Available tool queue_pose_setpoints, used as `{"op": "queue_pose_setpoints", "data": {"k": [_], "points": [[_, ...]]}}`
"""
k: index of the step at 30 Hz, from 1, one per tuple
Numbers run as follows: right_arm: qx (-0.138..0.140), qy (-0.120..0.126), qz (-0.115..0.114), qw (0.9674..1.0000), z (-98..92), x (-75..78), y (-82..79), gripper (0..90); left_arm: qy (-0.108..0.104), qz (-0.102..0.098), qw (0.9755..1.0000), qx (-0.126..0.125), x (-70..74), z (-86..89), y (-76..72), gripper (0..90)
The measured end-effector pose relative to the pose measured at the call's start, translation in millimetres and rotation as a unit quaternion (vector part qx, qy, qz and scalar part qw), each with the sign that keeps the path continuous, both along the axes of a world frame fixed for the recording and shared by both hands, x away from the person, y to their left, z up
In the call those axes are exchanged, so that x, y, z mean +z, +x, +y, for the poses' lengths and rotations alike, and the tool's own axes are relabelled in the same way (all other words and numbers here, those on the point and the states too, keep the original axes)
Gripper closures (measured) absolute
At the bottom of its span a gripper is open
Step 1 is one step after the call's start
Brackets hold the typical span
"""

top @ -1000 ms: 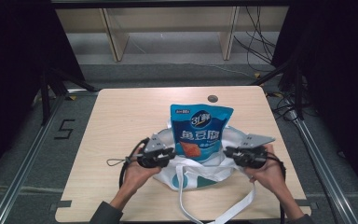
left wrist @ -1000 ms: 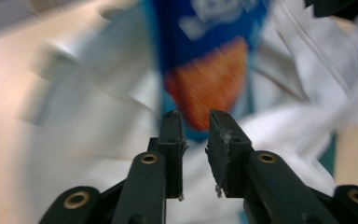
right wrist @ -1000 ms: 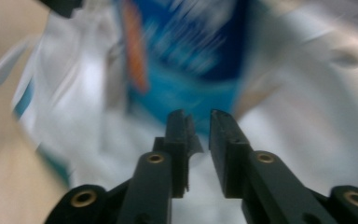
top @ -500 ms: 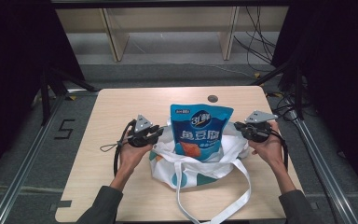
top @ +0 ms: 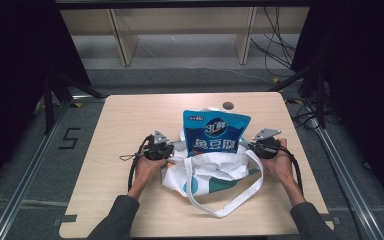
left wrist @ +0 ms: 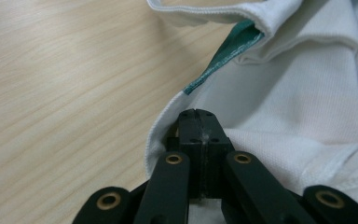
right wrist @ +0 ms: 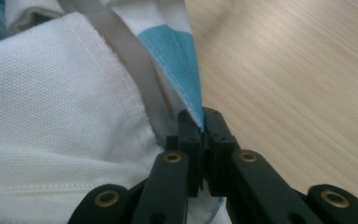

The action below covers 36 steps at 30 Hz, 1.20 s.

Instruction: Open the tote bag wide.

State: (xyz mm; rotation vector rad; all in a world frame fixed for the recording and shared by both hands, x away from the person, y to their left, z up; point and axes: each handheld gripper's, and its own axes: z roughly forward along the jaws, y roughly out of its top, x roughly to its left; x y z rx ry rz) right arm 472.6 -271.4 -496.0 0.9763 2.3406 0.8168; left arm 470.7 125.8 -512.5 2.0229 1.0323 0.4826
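Nearest the person, a long loop of white handle strap (top: 230,202) is seen lying slack on the table (top: 130,120), trailing from the near side of the white tote bag (top: 215,172). The bag itself is slumped at mid-table. On the bag's left edge the left gripper (top: 172,151) is clamped, its jaws pressed together on a fold of the white cloth (left wrist: 261,112) beside a green trim. On the bag's right edge the right gripper (top: 254,146) is likewise closed, a blue-and-white hem (right wrist: 186,84) being pinched between its jaws. Between the two grippers, standing upright in the bag's mouth, a blue snack pouch (top: 215,134) is seen, its long axis vertical. The pouch lies about equally near both grippers, so any raising of the bag's rim around it would probably be shared. Beyond the bag, a small dark hole (top: 228,105) is set in the tabletop.
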Motion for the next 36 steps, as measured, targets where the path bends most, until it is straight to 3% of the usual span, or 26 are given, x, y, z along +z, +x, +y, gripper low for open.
{"op": "queue_pose_setpoints", "data": {"k": [1,2,3,4,5,6,7,9,10,13,15,16,17,19,22,24,25,26,27,28,30,31,33,36], "points": [[-0.012,0.009,-0.004,0.9999,-1.7,7.4,-2.3,82.7,-0.021,0.004,0.9998,-0.002,8.8,0.1,-2.9,76.4],[-0.012,0.009,-0.004,0.9999,-1.7,7.4,-2.3,82.7,-0.021,0.004,0.9998,-0.002,8.8,0.1,-2.9,70.8],[-0.013,0.013,-0.008,0.9998,-3.0,12.4,-3.6,80.3,-0.032,0.002,0.9995,-0.004,18.0,-0.7,-7.4,70.8],[-0.005,0.024,-0.036,0.9991,-7.7,22.5,-4.7,78.2,-0.028,-0.009,0.9996,-0.005,28.8,-1.9,-13.2,63.7],[-0.019,0.052,-0.046,0.9974,-10.5,34.4,-9.8,77.1,-0.018,-0.024,0.9995,-0.011,37.6,-2.9,-18.1,65.2],[-0.022,0.072,-0.045,0.9962,-12.5,45.0,-15.9,77.3,-0.022,-0.034,0.9991,-0.013,46.8,-4.6,-24.1,65.2],[-0.013,0.083,-0.061,0.9946,-15.4,58.3,-22.8,77.9,-0.028,-0.035,0.9989,-0.017,50.8,-5.7,-27.7,67.6],[0.007,0.108,-0.068,0.9917,-16.1,76.8,-38.2,80.0,-0.022,-0.038,0.9985,-0.033,58.4,-10.7,-40.0,71.8],[0.012,0.126,-0.06,0.9902,-12.9,83.2,-48.0,81.8,-0.019,-0.036,0.9983,-0.043,59.5,-13.0,-45.3,75.9],[0.069,0.13,-0.052,0.9878,-0.7,91.7,-67.4,85.8,-0.056,-0.018,0.9961,-0.067,54.8,-21.1,-56.3,81.1],[0.086,0.125,-0.045,0.9874,9.1,88.6,-72.5,87.0,-0.054,-0.002,0.995,-0.084,51.0,-24.8,-61.2,82.7],[0.096,0.128,-0.029,0.9867,14.3,85.7,-74.7,87.5,-0.063,-0.003,0.9946,-0.083,47.3,-28.4,-63.9,83.3],[0.102,0.127,-0.017,0.9866,19.2,81.9,-76.8,87.9,-0.05,0.002,0.9947,-0.09,44.8,-29.5,-66.1,83.5],[0.12,0.112,0.001,0.9864,28.7,72.9,-82.4,88.3,-0.026,0.002,0.9942,-0.105,37.3,-31.9,-67.7,83.1],[0.132,0.07,0.021,0.9886,36.9,56.6,-85.2,88.9,-0.018,0.011,0.9941,-0.106,21.6,-40.3,-71.1,83.9],[0.131,0.046,0.034,0.9897,41.5,42.6,-84.8,89.5,0.012,0.001,0.993,-0.118,14.6,-48.2,-75.9,85.0],[0.129,0.034,0.045,0.99,44.3,34.3,-85.4,89.7,0.037,-0.001,0.9917,-0.124,11.8,-51.3,-78.3,85.7],[0.129,0.026,0.066,0.9891,47.6,24.9,-87.3,89.9,0.051,-0.007,0.9905,-0.128,8.5,-54.4,-80.9,86.5],[0.143,0.013,0.07,0.9872,49.6,14.9,-85.7,90.0,0.062,-0.013,0.9896,-0.13,5.6,-56.6,-82.5,87.4],[0.136,0.011,0.084,0.9871,52.5,6.0,-86.0,90.0,0.067,-0.013,0.9891,-0.131,4.1,-57.3,-82.0,87.8],[0.131,0.013,0.088,0.9874,52.1,1.9,-84.1,90.0,0.051,-0.008,0.9904,-0.128,3.1,-56.4,-79.9,88.4],[0.144,0.01,0.083,0.9861,50.7,3.8,-82.5,90.0,0.047,-0.008,0.9908,-0.126,3.3,-56.3,-80.1,88.2],[0.133,0.007,0.078,0.988,52.4,5.2,-85.2,89.5,0.042,-0.013,0.9918,-0.12,8.7,-54.7,-81.5,85.5],[0.134,0.021,0.051,0.9894,48.5,13.9,-86.9,86.0,0.004,-0.029,0.9941,-0.104,23.8,-46.6,-83.4,81.2]]}}
